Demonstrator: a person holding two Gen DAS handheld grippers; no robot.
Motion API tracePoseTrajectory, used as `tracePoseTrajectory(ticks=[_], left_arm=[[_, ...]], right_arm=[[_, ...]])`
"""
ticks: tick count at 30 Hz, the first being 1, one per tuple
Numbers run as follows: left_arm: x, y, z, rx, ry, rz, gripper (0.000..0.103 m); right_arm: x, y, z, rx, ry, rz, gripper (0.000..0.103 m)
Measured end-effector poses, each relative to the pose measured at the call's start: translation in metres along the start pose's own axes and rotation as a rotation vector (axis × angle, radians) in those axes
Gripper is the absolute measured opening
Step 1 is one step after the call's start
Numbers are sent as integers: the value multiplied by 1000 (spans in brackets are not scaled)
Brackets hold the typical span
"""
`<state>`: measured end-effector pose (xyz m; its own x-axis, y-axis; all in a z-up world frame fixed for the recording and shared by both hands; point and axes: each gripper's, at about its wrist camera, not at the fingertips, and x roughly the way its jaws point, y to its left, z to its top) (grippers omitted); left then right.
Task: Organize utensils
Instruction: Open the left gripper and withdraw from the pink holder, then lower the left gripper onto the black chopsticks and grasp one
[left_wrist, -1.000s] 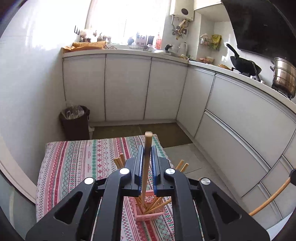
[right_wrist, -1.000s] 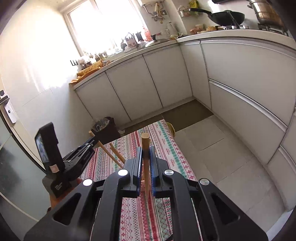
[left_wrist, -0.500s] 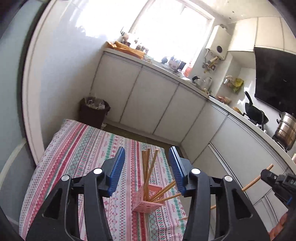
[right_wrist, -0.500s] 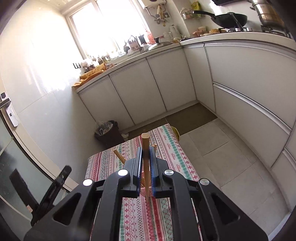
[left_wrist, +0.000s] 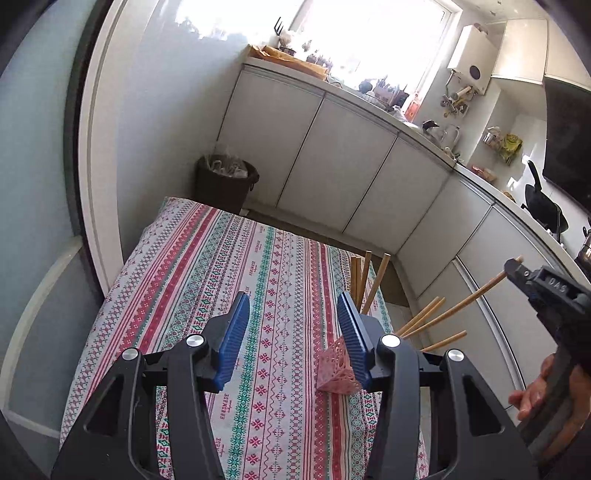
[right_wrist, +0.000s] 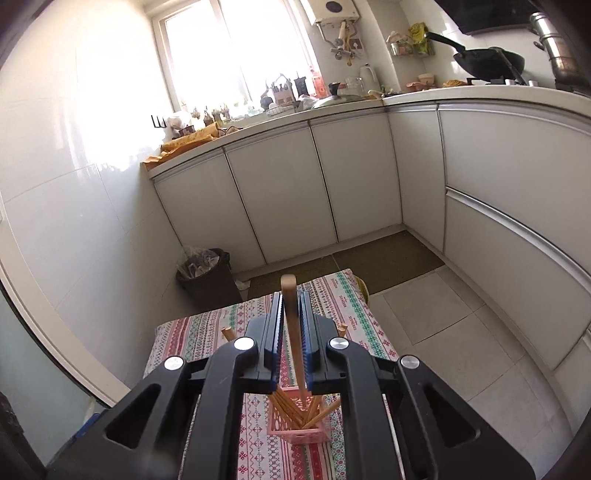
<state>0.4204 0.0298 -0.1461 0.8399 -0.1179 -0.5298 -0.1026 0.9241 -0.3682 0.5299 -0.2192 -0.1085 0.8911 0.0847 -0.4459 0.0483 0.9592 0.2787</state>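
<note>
Left gripper jaws stand apart, empty; right gripper jaws opening.

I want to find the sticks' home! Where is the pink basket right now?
The pink basket sits on the striped tablecloth, low in the right wrist view just under the right gripper, with wooden chopsticks poking out of it.

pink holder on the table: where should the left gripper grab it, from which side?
Judging by its pose, the pink holder stands upright, with chopsticks fanning out the top. Clamp two opposite latticed walls low down, coming in level from the side facing the left gripper, under the sticks. Its jaws are open and empty.
</note>
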Motion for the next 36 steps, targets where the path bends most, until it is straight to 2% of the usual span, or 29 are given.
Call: tracePoseTrajectory(ticks=[2,5,6,8,11,13,17,22,25,28,30,32,35,36], left_arm=[[-1,3,1,-4,0,2,47],[1,1,0,0,11,-3,49],[2,0,-1,4,19,-9,53],[5,-5,-4,23,44,-24,61],[13,-20,-12,85,106,-57,70],[21,-33,-21,153,166,-79,77],[34,-60,-48,271,273,-141,82],[46,-97,-91,450,392,-190,90],[54,-121,-123,572,498,-241,91],[63,-142,-163,698,581,-235,91],[72,-151,-187,749,646,-239,91],[82,-156,-207,778,722,-250,88],[103,-157,-237,805,874,-222,74],[110,-157,-246,815,926,-204,64]], right_arm=[[9,-1,-7,3,3,-4,56],[3,-8,-11,42,-27,1,71],[-2,-10,-11,50,-34,-5,76],[-16,-18,-12,68,-66,-12,92],[-45,-34,-17,96,-108,-11,96],[-61,-49,-26,102,-88,-9,96],[-85,-89,-63,116,5,-55,96],[-109,-152,-131,182,160,-185,96],[-127,-187,-169,245,222,-259,96],[-138,-221,-195,341,270,-335,96],[-140,-239,-197,409,267,-319,96],[-141,-252,-198,441,257,-354,96],[-131,-267,-204,528,323,-322,96],[-128,-269,-205,538,338,-315,96]])
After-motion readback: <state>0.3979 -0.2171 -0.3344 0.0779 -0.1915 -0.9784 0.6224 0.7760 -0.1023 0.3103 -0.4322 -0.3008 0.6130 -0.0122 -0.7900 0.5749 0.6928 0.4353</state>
